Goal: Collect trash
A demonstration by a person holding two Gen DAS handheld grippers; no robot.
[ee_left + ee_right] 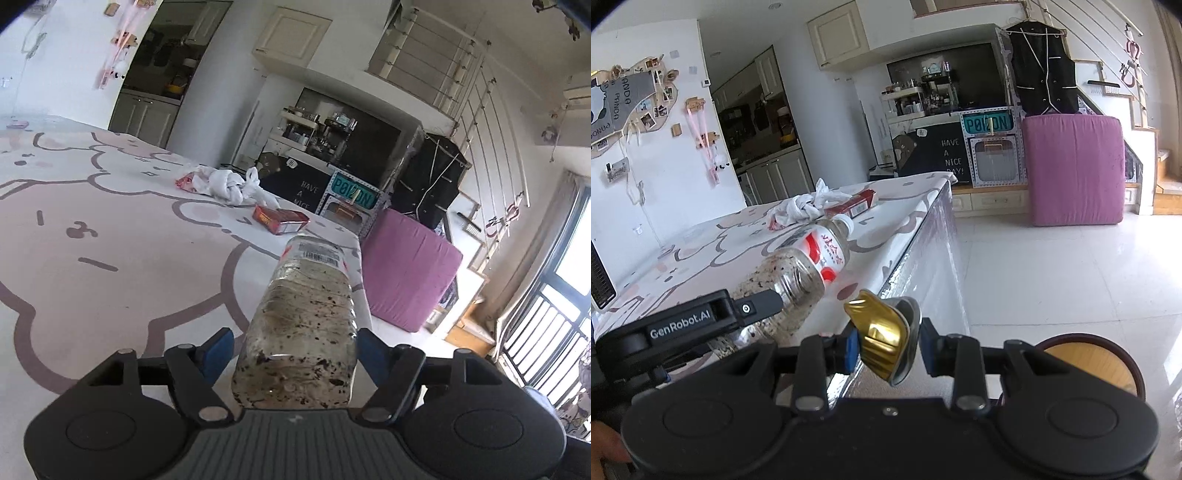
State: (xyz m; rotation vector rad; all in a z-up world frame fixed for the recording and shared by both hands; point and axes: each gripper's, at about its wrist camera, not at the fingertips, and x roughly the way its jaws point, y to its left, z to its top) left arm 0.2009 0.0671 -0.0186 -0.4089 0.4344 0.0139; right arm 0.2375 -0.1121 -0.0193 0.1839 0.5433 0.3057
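Observation:
My left gripper [295,347] is shut on a dirty clear plastic bottle [306,314] with a red and white label, held lengthwise above the table; the bottle also shows in the right wrist view [809,262], with the left gripper [753,308] clamped on its base end. My right gripper [888,349] is shut on a crushed gold can [882,339] just past the table's near corner. A crumpled white plastic bag [229,182] and a red box [280,219] lie on the table [110,240] farther away; both also show in the right wrist view, the bag [807,206] and the box [853,206].
The table has a pink cartoon-print cover and its edge [923,236] drops to a white tiled floor [1052,266]. A round bin opening [1097,365] shows low on the right. A purple cushion [1075,170] leans against the stairs. A cabinet with a sign [988,123] stands behind.

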